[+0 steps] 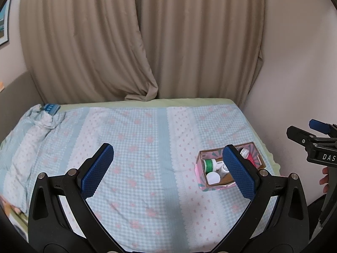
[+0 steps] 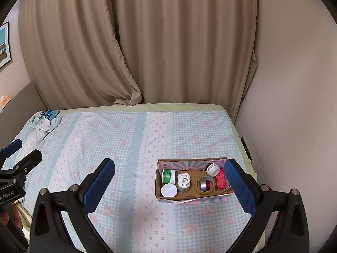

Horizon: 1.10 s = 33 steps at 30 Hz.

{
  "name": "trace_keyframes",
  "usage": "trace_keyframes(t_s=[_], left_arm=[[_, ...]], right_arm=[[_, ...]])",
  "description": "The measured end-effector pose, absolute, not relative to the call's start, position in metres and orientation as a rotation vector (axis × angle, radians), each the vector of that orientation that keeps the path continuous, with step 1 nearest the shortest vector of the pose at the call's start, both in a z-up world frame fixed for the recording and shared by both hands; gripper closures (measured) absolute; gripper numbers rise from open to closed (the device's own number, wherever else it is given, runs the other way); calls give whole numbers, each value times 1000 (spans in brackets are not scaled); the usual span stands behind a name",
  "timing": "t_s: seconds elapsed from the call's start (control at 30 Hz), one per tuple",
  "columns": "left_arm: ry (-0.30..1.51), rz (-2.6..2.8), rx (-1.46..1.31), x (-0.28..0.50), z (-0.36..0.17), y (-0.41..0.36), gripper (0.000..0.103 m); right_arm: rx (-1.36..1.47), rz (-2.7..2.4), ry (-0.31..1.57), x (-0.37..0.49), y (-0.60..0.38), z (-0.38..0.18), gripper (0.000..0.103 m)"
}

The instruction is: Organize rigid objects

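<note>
A cardboard box [image 2: 190,195] with pink and teal sides sits on the bed at the right. It holds a green-labelled jar [image 2: 168,176], a white-lidded jar [image 2: 169,190], a white bottle [image 2: 183,183], a tape roll [image 2: 205,185], a small white jar [image 2: 212,168] and a red box [image 2: 220,181]. My right gripper [image 2: 169,186] is open and empty, above the bed just before the box. My left gripper [image 1: 168,171] is open and empty, to the left of the box [image 1: 203,186]; its right finger hides part of it. The right gripper [image 1: 316,139] shows at the left wrist view's right edge.
The bed has a blue checked quilt [image 2: 105,147] with pink flowers. A bunched-up cloth with a blue item [image 2: 50,115] lies at the far left corner. Beige curtains [image 2: 147,42] hang behind the bed. A wall [image 2: 284,105] borders the right side.
</note>
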<state>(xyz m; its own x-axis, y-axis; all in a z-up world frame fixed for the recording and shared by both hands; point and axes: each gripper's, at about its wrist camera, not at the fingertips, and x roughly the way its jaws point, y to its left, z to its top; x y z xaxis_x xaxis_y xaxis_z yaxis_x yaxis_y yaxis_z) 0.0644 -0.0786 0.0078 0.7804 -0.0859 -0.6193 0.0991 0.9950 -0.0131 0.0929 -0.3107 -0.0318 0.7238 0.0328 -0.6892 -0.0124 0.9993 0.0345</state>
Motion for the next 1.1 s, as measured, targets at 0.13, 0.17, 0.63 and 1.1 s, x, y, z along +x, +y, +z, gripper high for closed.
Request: trace_keyframes(t_s=[0.13,0.17,0.63,1.1], left_arm=[[669,-105,11,63,8,-77,0],[670,-107,10,63,8,-77,0],[673,-80,4,57,11,-71,0],[620,-29,-20,49,16,-57,0]], right_arm=[[29,22,763,94,-310,-32,0],[27,21,762,93,-310,-32,0],[27,16,749,87,-308,-25,0],[29,15,746,86,-305,-22,0]])
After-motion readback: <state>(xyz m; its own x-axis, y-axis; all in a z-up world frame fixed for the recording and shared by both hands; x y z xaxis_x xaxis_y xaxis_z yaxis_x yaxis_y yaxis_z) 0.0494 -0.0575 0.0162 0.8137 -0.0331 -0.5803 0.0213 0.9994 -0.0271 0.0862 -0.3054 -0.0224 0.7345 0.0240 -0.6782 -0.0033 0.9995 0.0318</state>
